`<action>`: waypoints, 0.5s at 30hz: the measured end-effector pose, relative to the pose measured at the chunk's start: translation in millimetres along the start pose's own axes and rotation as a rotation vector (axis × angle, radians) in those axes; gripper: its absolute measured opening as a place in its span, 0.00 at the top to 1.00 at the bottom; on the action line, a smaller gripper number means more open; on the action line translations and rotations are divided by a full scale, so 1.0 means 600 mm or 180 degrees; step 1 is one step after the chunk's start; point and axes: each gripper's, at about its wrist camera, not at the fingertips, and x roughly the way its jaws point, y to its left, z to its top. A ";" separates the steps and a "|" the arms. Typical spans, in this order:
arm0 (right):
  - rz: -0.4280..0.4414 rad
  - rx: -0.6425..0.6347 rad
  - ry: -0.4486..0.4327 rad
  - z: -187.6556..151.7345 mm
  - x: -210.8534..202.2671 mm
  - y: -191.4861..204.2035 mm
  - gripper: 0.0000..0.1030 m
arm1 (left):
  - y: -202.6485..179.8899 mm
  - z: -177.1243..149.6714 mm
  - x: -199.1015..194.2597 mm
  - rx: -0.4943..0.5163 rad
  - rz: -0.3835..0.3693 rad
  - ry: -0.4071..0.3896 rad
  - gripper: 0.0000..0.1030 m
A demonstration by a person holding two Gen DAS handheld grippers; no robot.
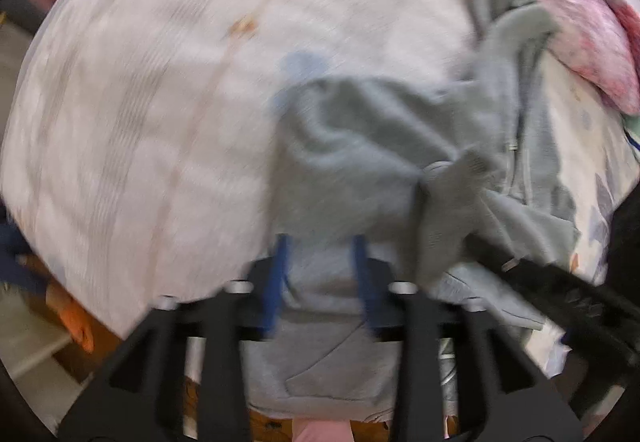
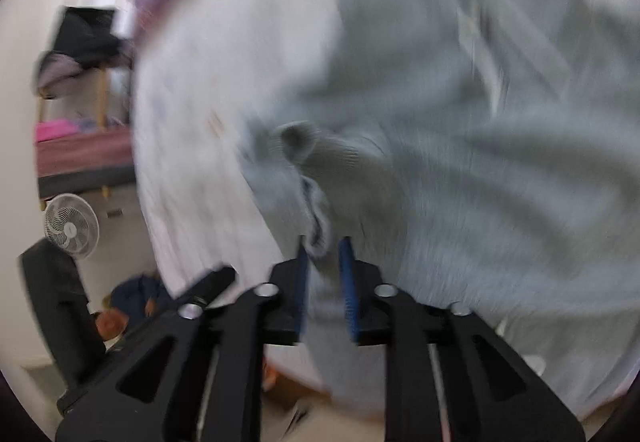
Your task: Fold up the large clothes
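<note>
Soft, floppy grey hoodie (image 1: 360,145) mid-frame; your left gripper (image 1: 322,270) and right gripper (image 2: 324,270) both part-open, empty — pinch that ribbed cuff (image 2: 340,161).

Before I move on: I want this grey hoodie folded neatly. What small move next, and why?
Probably bring the right tool forward onto the ribbed cuff just ahead and close on it. Both tools' jaws stand apart with nothing gripped, and the hoodie lies rumpled on the bedsheet, sleeve crossing its body.
</note>
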 end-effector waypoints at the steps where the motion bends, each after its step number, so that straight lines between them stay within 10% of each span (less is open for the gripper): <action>1: 0.0092 0.0050 0.0142 -0.001 0.013 -0.008 0.57 | 0.007 -0.003 0.004 -0.0046 -0.0023 0.0021 0.56; 5: 0.0002 -0.0062 -0.0105 -0.015 -0.048 -0.026 0.10 | 0.007 -0.010 0.024 -0.0142 -0.0129 0.0152 0.35; 8: -0.0187 0.0045 -0.0362 -0.037 -0.125 -0.077 0.10 | -0.019 -0.013 0.054 -0.0144 -0.0263 0.0290 0.28; 13: -0.0977 0.0418 -0.0879 -0.063 -0.251 -0.219 0.11 | -0.061 -0.006 0.110 -0.0160 0.0241 0.0513 0.26; 15: -0.1347 0.0399 -0.0954 -0.064 -0.268 -0.266 0.34 | -0.086 -0.001 0.115 -0.0017 0.0207 0.0303 0.38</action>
